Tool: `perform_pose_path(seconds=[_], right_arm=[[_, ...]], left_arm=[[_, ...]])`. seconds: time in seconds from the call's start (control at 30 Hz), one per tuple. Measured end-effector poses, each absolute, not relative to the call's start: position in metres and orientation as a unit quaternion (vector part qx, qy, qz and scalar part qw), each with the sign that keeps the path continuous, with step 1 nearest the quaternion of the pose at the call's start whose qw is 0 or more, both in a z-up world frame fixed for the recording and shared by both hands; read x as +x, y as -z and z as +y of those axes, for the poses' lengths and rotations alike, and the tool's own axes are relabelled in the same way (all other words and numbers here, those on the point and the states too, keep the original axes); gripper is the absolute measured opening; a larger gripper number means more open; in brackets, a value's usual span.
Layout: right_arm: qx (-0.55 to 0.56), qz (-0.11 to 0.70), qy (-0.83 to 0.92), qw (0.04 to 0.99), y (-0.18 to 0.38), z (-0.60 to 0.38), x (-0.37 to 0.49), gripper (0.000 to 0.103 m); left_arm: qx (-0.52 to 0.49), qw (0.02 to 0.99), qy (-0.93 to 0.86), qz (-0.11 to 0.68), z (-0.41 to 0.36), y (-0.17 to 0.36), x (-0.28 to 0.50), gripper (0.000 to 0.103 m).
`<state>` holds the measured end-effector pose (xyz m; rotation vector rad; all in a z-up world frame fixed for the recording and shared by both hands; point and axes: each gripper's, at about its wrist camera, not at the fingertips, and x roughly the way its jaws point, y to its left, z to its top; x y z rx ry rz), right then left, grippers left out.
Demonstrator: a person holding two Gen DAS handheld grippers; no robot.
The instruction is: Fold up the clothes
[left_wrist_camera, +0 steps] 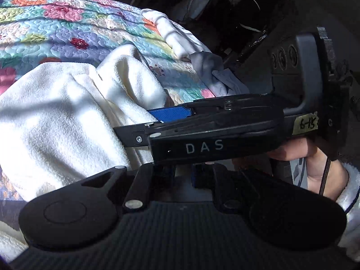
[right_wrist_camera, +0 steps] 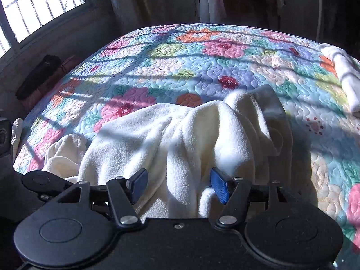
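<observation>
A cream fleece garment lies bunched on a flowered quilt. My right gripper is open, and a ridge of the fleece rises between its blue pads without being pinched. In the left wrist view the right gripper crosses sideways, its tips sunk in the fleece, with a person's hand on its handle. My left gripper has its links drawn in close. Its fingertips are hidden behind the right gripper, where the fleece runs in.
A folded white garment lies near the quilt's far right edge, and a grey garment hangs over that edge. A barred window is at upper left. Dark bags sit beside the bed.
</observation>
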<state>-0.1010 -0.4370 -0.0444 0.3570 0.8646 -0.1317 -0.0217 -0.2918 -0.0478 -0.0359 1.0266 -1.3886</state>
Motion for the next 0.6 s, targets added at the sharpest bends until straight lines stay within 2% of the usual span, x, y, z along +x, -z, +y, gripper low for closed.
perform_pose_path(seconds=[0.1, 0.13, 0.2, 0.27, 0.33, 0.53, 0.6], right_arm=[[0.181, 0.407, 0.062, 0.893, 0.047, -0.435, -0.105, 0.067], [0.179, 0.400, 0.066, 0.896, 0.044, -0.435, -0.107, 0.067], [0.180, 0.385, 0.074, 0.902, 0.035, -0.436, -0.112, 0.067], [0.192, 0.368, 0.075, 0.907, 0.025, -0.438, -0.117, 0.067], [0.207, 0.353, 0.062, 0.910, 0.015, -0.435, -0.120, 0.067], [0.172, 0.388, 0.007, 0.905, 0.017, -0.399, -0.105, 0.067], [0.193, 0.432, 0.010, 0.881, 0.033, -0.400, -0.090, 0.076]], left_arm=[[0.008, 0.672, 0.592, 0.444, -0.277, 0.033, -0.015, 0.012], [0.022, 0.689, 0.578, 0.438, -0.272, 0.027, -0.011, 0.017], [0.032, 0.730, 0.528, 0.433, -0.260, 0.019, -0.002, 0.029], [0.041, 0.768, 0.475, 0.428, -0.248, 0.012, 0.008, 0.061], [0.037, 0.785, 0.434, 0.441, -0.237, 0.018, 0.024, 0.071], [0.000, 0.769, 0.398, 0.501, -0.220, 0.049, 0.055, 0.072], [-0.005, 0.768, 0.390, 0.508, -0.220, 0.056, 0.057, 0.073]])
